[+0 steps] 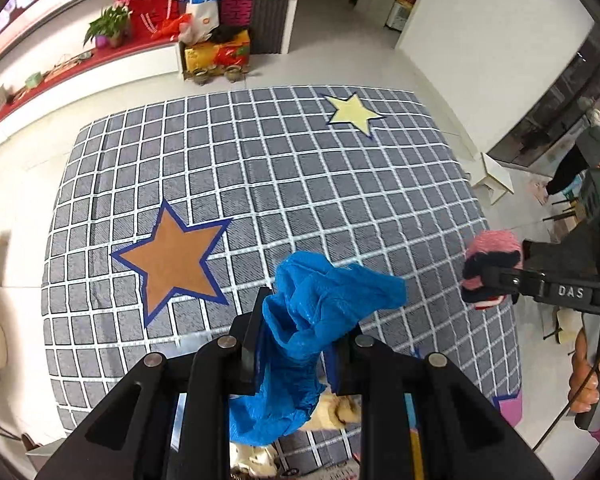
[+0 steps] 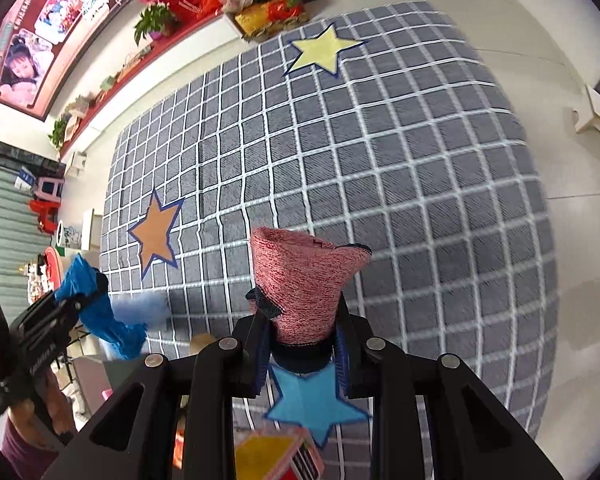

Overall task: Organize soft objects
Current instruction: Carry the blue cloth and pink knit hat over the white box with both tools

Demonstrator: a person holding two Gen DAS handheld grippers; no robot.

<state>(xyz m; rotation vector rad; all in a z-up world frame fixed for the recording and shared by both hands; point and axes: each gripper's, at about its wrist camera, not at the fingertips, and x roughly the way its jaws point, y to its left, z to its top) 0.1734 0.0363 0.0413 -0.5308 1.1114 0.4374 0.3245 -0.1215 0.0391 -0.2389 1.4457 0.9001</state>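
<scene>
My left gripper (image 1: 300, 344) is shut on a crumpled blue cloth (image 1: 320, 304), held up above a grey checked mat (image 1: 300, 184). In the right wrist view that blue cloth (image 2: 100, 320) hangs from the left gripper (image 2: 80, 296) at the far left. My right gripper (image 2: 302, 344) is shut on a pink knitted sock with a dark cuff (image 2: 300, 280), also lifted off the mat (image 2: 420, 180). The left wrist view has the right gripper (image 1: 488, 280) and the pink sock (image 1: 492, 248) at the right edge.
The mat carries an orange star (image 1: 176, 264), a yellow star (image 1: 354, 114) and a blue star (image 2: 316, 404). A cream plush toy (image 1: 336, 410) lies under the left gripper. A colourful box (image 2: 276, 456) sits near the blue star. A white stool (image 1: 496, 178) stands off the mat.
</scene>
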